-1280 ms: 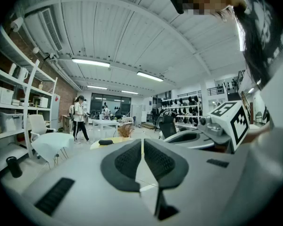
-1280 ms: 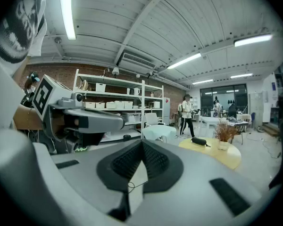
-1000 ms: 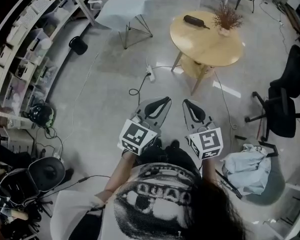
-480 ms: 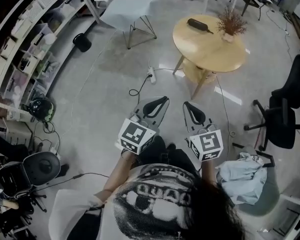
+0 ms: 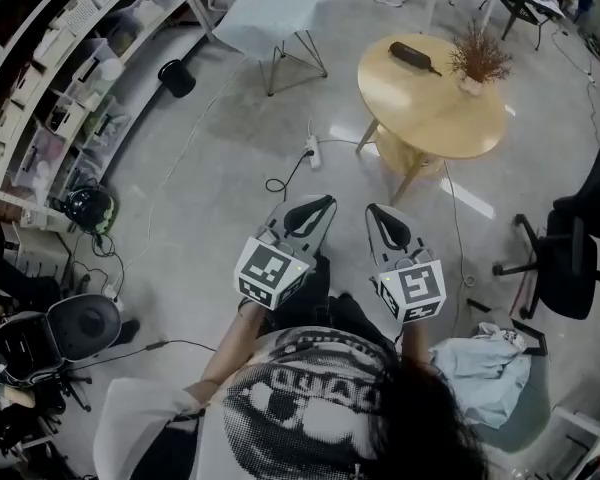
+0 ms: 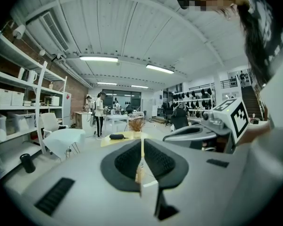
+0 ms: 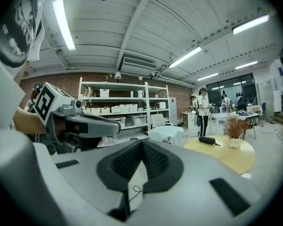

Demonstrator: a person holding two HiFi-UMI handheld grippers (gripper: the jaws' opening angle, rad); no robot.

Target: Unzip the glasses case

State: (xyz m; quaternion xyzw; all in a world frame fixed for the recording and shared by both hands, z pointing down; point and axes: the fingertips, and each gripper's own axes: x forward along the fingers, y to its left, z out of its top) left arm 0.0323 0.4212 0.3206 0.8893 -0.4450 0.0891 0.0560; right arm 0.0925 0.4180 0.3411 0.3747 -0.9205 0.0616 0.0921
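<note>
"Where was the glasses case (image 5: pixel 412 55)?"

"On the round table (image 5: pixel 430 118), near its far left edge. A dried plant (image 5: pixel 477 60) stood near it, and both grippers were well apart from it."

"And the jaws?"

"The left gripper (image 6: pixel 142 142) had its pads pressed together on nothing, and so did the right gripper (image 7: pixel 142 144). Their own views showed a person (image 7: pixel 203 105) standing beyond the table. Only the head view showed the power strip (image 5: pixel 312 150) on the floor."

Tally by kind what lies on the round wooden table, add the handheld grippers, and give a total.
Glasses case: 1
Dried plant in a vase: 1
Grippers: 2 (left gripper, right gripper)
Total: 4
</note>
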